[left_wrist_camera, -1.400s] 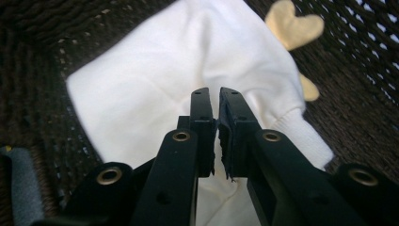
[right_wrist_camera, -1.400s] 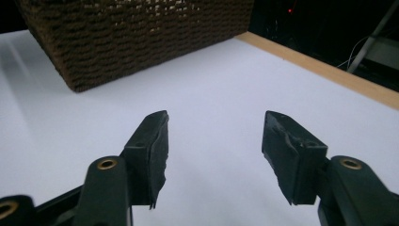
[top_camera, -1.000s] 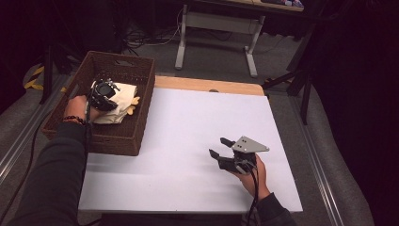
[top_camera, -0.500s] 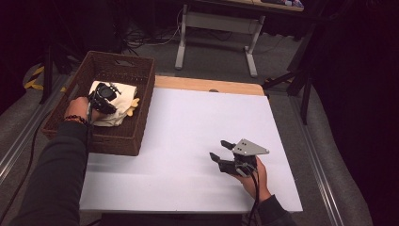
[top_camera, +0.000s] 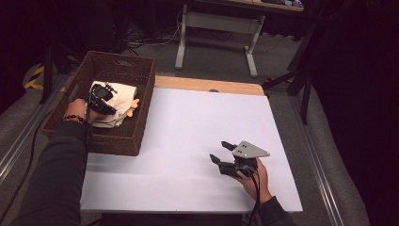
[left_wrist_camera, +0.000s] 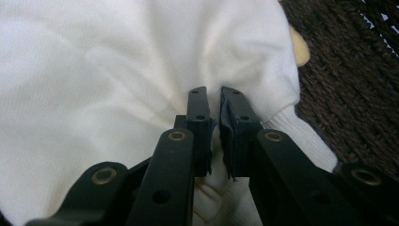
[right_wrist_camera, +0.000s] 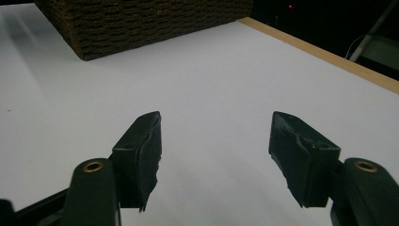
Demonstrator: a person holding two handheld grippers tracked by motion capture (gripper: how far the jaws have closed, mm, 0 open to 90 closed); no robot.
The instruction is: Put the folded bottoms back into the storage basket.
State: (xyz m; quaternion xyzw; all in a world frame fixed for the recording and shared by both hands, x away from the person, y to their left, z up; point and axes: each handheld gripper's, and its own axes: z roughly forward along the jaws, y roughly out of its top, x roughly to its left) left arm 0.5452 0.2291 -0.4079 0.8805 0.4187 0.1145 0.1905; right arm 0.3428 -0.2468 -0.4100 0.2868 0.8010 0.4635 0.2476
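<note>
Wicker basket (top_camera: 123, 141) on counter (top_camera: 188, 141) holds cream cloth (top_camera: 120, 101); left claw (left_wrist_camera: 214, 106) pinches its fold, right claw (right_wrist_camera: 214, 136) stands wide, empty.

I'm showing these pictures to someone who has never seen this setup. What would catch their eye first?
Probably the cream-white cloth bunched in the dark wicker basket at the table's left edge, with the left gripper pinching a fold of it. Next comes the broad white table, bare except for the right gripper, which rests near its front right with jaws open and nothing between them.
</note>
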